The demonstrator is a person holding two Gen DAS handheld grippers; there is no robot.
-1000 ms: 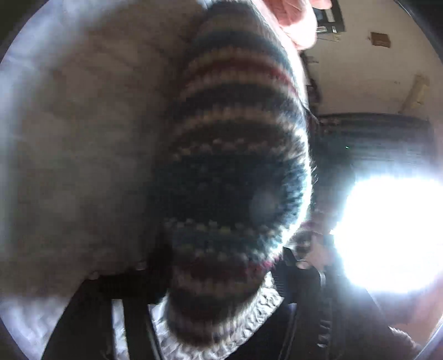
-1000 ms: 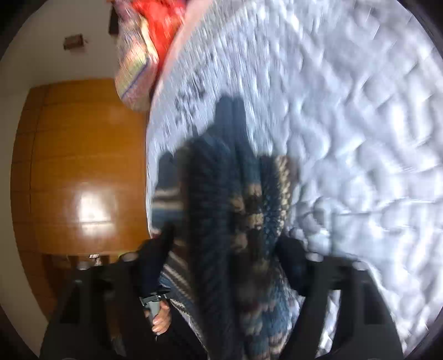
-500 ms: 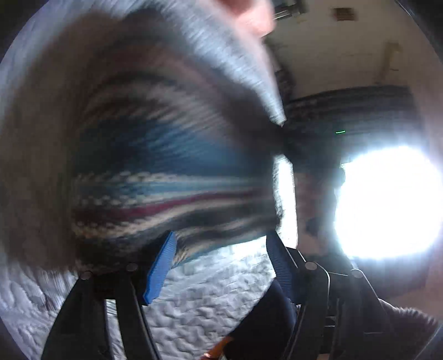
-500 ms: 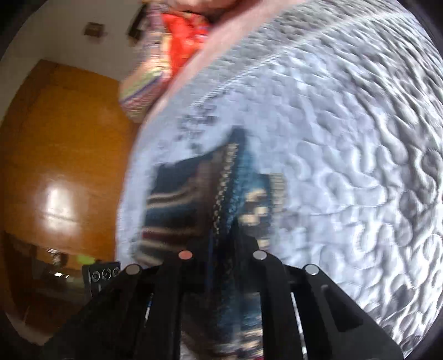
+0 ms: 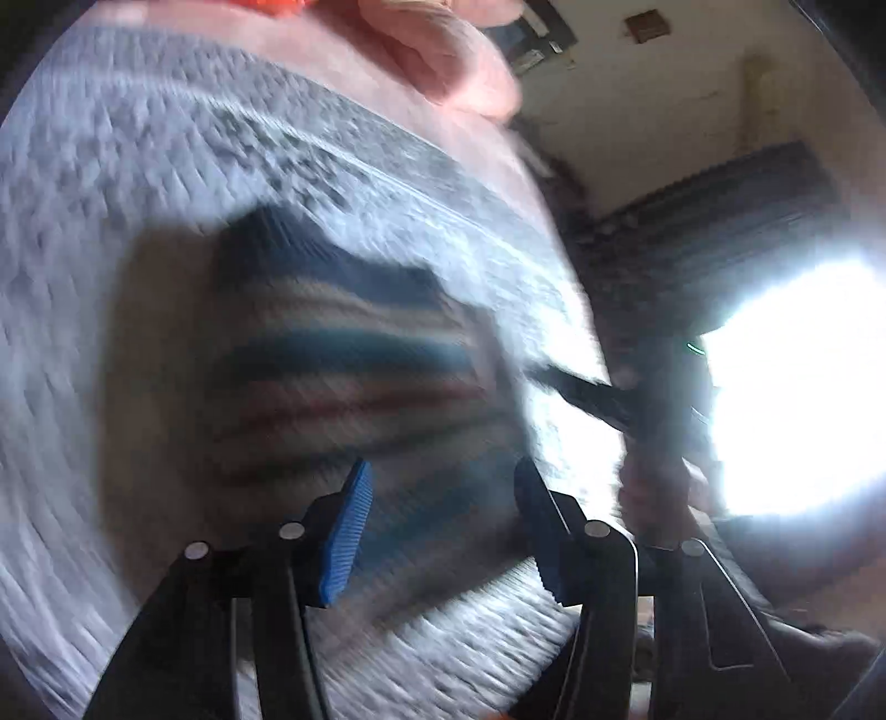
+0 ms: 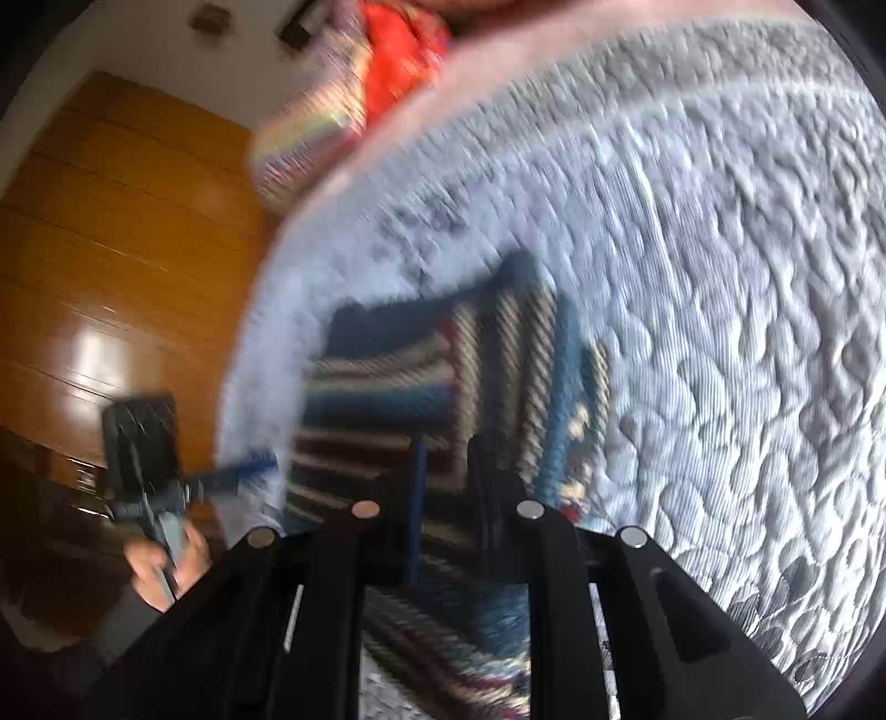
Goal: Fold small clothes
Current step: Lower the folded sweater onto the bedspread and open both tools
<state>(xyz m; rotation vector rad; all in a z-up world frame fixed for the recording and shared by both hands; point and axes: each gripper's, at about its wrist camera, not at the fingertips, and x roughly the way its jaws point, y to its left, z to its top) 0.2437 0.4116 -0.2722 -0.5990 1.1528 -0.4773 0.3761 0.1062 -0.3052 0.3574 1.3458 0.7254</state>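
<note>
A small knit garment [image 5: 343, 360] with dark blue, cream and maroon stripes lies folded on a white quilted bedspread [image 5: 111, 166]. My left gripper [image 5: 440, 526] is open just in front of it, its blue pads [image 5: 343, 531] apart and nothing between them. In the right wrist view the same garment [image 6: 387, 387] spreads ahead, one flap turned over the other. My right gripper [image 6: 448, 476] has its fingers drawn close on the garment's near edge, which runs on under the jaws. The left gripper [image 6: 243, 473] shows there at the bed's left edge, held by a hand [image 6: 160, 559].
An orange wooden wardrobe [image 6: 111, 249] stands left of the bed. A red and patterned pile of bedding [image 6: 354, 99] lies on a pink sheet [image 6: 554, 50] at the far end. A bright window [image 5: 792, 387] glares at the right. The quilt [image 6: 720, 332] stretches wide to the right.
My left gripper has let go of the garment, opened and drawn back. The garment has come down from in front of the camera onto the bedspread, the right gripper still on it.
</note>
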